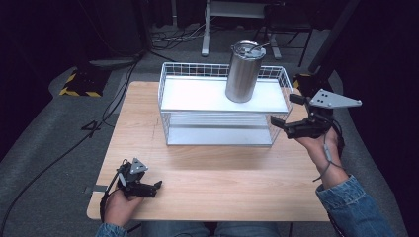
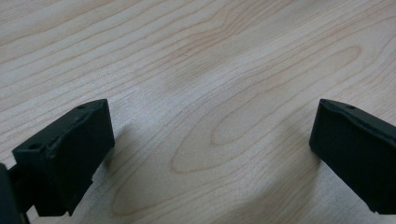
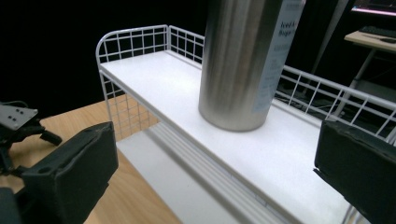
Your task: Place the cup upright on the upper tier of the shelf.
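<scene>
High view first: the left gripper point(image 1: 157, 185) sits low over the near left part of the table point(image 1: 222, 168), held in the person's left hand point(image 1: 120, 201), its tips pointing to the right. Left gripper view looks straight down on bare wood grain between its two black jaws, which stand wide apart with nothing between them.

The right gripper point(image 1: 282, 109) is held up beside the right end of the wire rack point(image 1: 170, 89), in the person's right hand point(image 1: 321, 145), whose denim sleeve point(image 1: 353, 205) comes in from the lower right. Its jaws are spread wide as well and grip nothing; they point left toward the rack. In the right gripper view the jaws frame the rack's upper shelf point(image 3: 154, 79).

On that white upper shelf stands a steel tumbler point(image 1: 243, 71), upright, toward the right half of the shelf, with a lid on top. The lower shelf point(image 1: 217, 134) beneath it is bare. The rack stands at the far middle of the table.
</scene>
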`<state>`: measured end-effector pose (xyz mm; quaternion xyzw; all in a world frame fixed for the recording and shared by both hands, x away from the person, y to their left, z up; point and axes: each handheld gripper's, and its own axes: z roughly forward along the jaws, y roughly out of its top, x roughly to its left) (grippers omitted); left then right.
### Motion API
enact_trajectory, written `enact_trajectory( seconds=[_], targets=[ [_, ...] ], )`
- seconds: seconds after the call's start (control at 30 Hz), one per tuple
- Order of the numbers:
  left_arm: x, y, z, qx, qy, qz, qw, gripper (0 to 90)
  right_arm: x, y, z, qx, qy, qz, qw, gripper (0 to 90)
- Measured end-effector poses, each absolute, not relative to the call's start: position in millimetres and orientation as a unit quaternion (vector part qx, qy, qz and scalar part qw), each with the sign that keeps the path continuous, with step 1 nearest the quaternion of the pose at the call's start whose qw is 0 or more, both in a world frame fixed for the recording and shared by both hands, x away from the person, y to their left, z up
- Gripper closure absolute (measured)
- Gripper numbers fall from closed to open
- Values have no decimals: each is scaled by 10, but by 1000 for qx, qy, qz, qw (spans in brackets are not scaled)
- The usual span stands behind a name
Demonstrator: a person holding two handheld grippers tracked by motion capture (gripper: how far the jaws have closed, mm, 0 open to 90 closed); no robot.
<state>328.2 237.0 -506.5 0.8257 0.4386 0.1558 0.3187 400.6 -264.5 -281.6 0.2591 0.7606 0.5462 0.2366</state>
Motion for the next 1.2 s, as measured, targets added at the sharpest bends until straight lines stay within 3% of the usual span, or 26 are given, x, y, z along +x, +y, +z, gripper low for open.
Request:
enact_trajectory(
  seconds=[1.2],
  targets=[
    [3282, 2365, -5066, 824, 441, 158, 319, 4, 3664, -3205, -4072, 372, 783, 457, 198, 40]
  ],
)
